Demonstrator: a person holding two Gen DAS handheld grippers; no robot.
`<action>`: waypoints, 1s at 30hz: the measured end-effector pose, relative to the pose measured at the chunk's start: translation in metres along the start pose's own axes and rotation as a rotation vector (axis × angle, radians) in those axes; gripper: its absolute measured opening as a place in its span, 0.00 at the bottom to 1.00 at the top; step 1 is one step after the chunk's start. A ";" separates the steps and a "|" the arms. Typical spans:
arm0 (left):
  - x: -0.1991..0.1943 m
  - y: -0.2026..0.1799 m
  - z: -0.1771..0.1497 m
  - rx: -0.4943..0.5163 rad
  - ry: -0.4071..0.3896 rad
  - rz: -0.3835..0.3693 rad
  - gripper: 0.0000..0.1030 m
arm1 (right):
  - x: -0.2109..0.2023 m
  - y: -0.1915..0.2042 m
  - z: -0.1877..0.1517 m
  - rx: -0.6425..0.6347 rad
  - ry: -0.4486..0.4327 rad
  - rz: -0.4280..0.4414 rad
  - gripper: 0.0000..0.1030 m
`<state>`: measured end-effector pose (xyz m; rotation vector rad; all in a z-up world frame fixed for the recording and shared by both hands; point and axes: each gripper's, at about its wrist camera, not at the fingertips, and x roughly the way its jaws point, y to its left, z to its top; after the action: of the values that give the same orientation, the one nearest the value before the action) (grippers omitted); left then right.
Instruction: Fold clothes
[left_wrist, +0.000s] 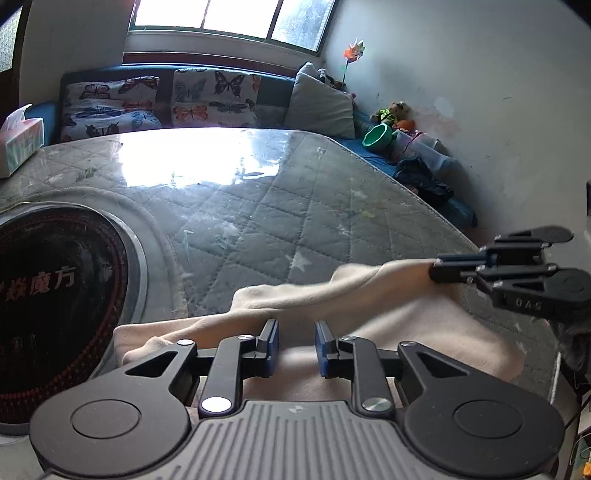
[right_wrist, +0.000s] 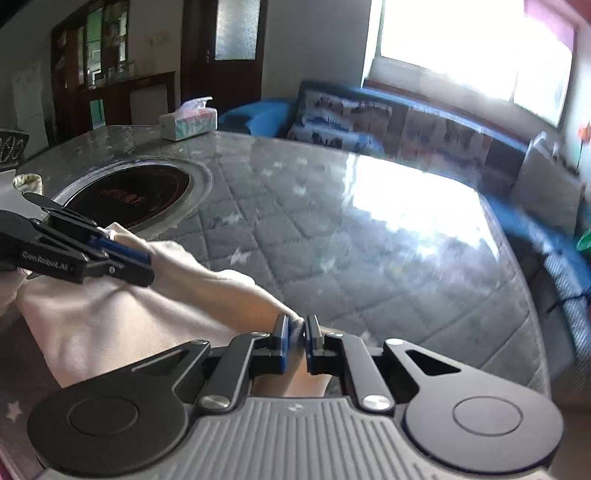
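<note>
A cream garment (left_wrist: 424, 325) lies on the near part of the quilted grey table cover (left_wrist: 295, 206). My left gripper (left_wrist: 296, 345) hovers low over the garment with its jaws apart and nothing between them. My right gripper (right_wrist: 296, 339) is shut on the garment's far edge (right_wrist: 236, 295) and lifts it into a taut ridge. In the left wrist view the right gripper (left_wrist: 434, 273) reaches in from the right, pinching that edge. In the right wrist view the left gripper (right_wrist: 147, 269) sits at the left over the cloth.
A round black cooktop (left_wrist: 55, 295) is set into the table at the left. A tissue box (left_wrist: 20, 144) stands at the table's far left corner. A blue sofa with butterfly cushions (left_wrist: 162, 103) and toys (left_wrist: 391, 118) lies beyond the table under a window.
</note>
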<state>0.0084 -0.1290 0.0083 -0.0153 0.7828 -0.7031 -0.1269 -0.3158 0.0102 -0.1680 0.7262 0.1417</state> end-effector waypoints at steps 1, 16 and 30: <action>0.000 0.000 0.000 -0.002 0.000 -0.001 0.23 | 0.005 0.000 -0.001 -0.001 0.014 -0.005 0.07; 0.007 0.000 0.013 -0.049 -0.015 -0.037 0.23 | 0.015 0.011 0.029 0.049 -0.017 0.189 0.14; 0.017 0.004 0.015 -0.075 -0.012 -0.027 0.21 | 0.018 0.018 0.023 -0.014 0.030 0.218 0.14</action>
<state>0.0291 -0.1395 0.0076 -0.0981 0.7983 -0.6979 -0.1019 -0.2928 0.0127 -0.1045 0.7728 0.3531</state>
